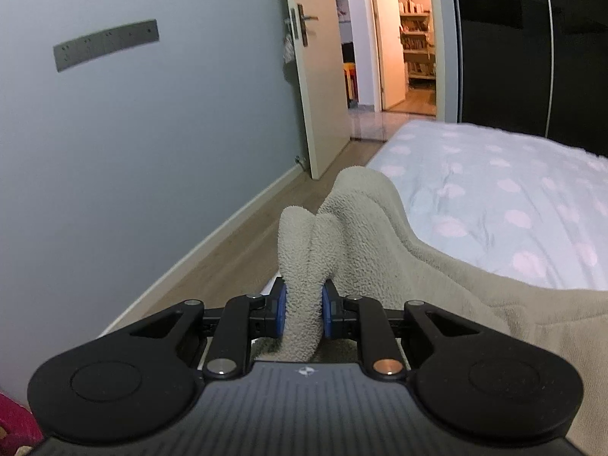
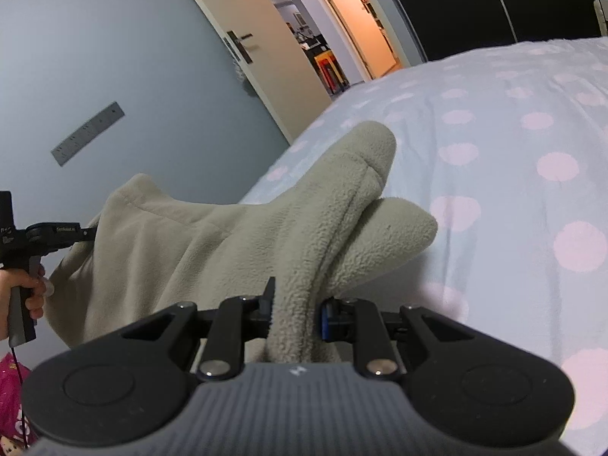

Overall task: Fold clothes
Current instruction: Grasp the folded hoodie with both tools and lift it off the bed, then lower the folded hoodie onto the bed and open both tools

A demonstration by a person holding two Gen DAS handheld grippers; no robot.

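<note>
A beige fleece garment (image 1: pixel 364 228) is held up above a bed. My left gripper (image 1: pixel 303 306) is shut on a bunched edge of it, and the cloth stands up in folds between the blue pads (image 1: pixel 280 307). In the right wrist view the same fleece garment (image 2: pixel 228 235) stretches leftward from my right gripper (image 2: pixel 296 313), which is shut on another bunched edge. The left gripper (image 2: pixel 91 233) shows at the far left of that view, held by a hand (image 2: pixel 22 285), its fingertips hidden in the cloth.
The bed (image 1: pixel 494 190) has a pale blue cover with pink dots (image 2: pixel 494 133). A grey wall (image 1: pixel 133 133) and wood floor (image 1: pixel 243 254) lie left of it. An open door (image 1: pixel 319 76) leads to a lit hallway. A dark wardrobe (image 1: pixel 532 38) stands behind. Something pink (image 2: pixel 11 410) lies bottom left.
</note>
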